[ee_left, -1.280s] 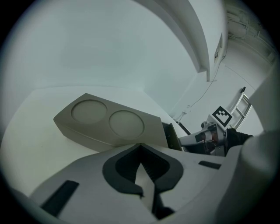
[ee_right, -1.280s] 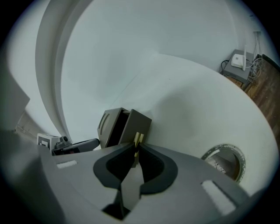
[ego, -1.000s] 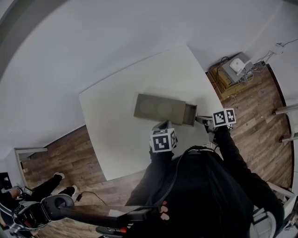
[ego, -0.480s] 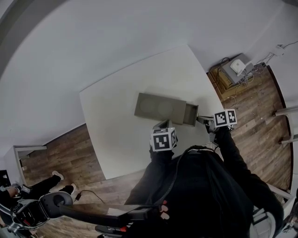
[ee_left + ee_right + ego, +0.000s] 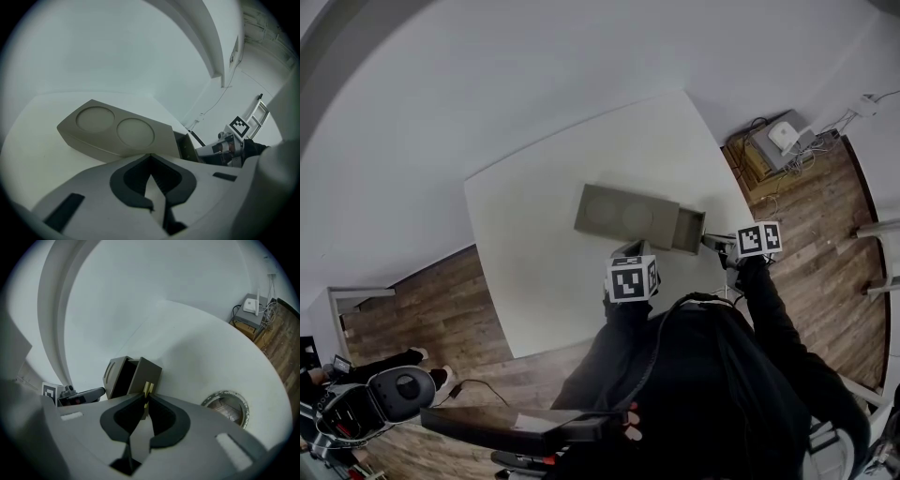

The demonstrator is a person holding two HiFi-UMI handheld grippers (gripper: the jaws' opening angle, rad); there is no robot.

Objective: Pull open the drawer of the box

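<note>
Directly ahead of the right tool (image 5: 146, 398), the drawer (image 5: 150, 371) stands partly out of the box (image 5: 112, 131) — jaws pinching the brass pull (image 5: 147, 389) on its front. The box's long axis runs straight away from this tool, so the draw likely comes straight back; the left tool (image 5: 151, 159), pressed together and empty, sits alongside the box.
</note>
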